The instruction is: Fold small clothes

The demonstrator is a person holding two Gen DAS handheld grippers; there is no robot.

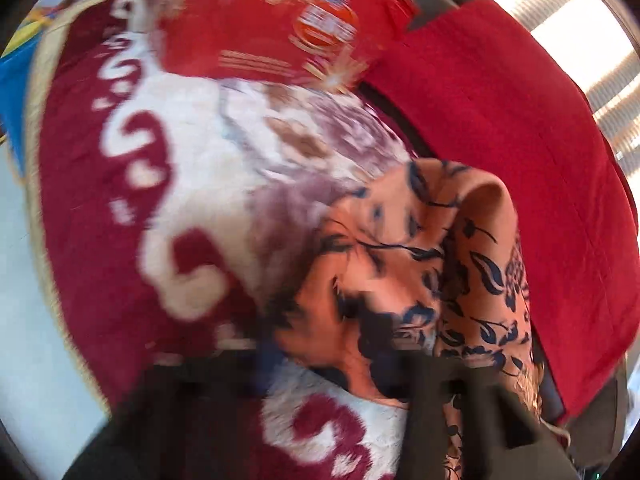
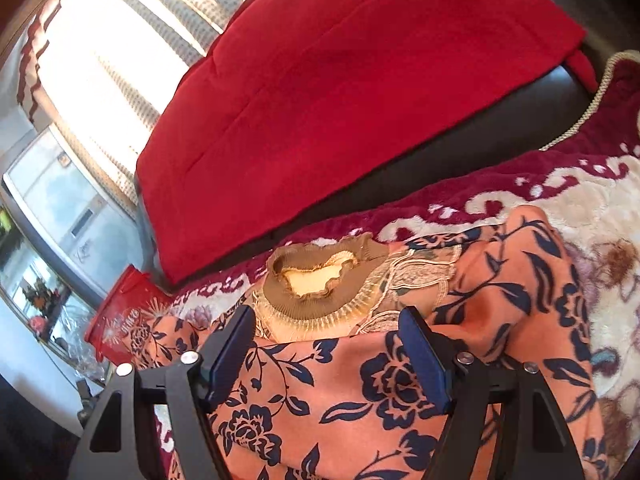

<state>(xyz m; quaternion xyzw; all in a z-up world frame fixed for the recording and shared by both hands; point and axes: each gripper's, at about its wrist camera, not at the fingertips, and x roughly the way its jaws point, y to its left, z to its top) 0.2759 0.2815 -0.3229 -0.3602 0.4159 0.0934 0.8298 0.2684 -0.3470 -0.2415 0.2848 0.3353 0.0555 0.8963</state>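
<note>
An orange garment with dark blue flowers [image 2: 360,392] lies on a maroon and cream blanket [image 2: 580,200]; its tan ruffled collar [image 2: 316,304] faces the cushion. My right gripper [image 2: 328,316] stands open just above the fabric below the collar, with nothing pinched between its blue pads [image 2: 420,352]. The left wrist view is smeared by motion. There the garment [image 1: 420,264] rises in a bunched fold right at my left gripper [image 1: 360,376], whose dark fingers [image 1: 460,408] show only as blurred shapes; its jaws seem shut on the cloth.
A big red cushion [image 2: 340,92] leans on the dark sofa back [image 2: 460,148] behind the blanket. A red printed bag [image 1: 280,24] sits at the blanket's far end. A bright curtained window [image 2: 120,40] and a glass cabinet [image 2: 52,200] lie beyond.
</note>
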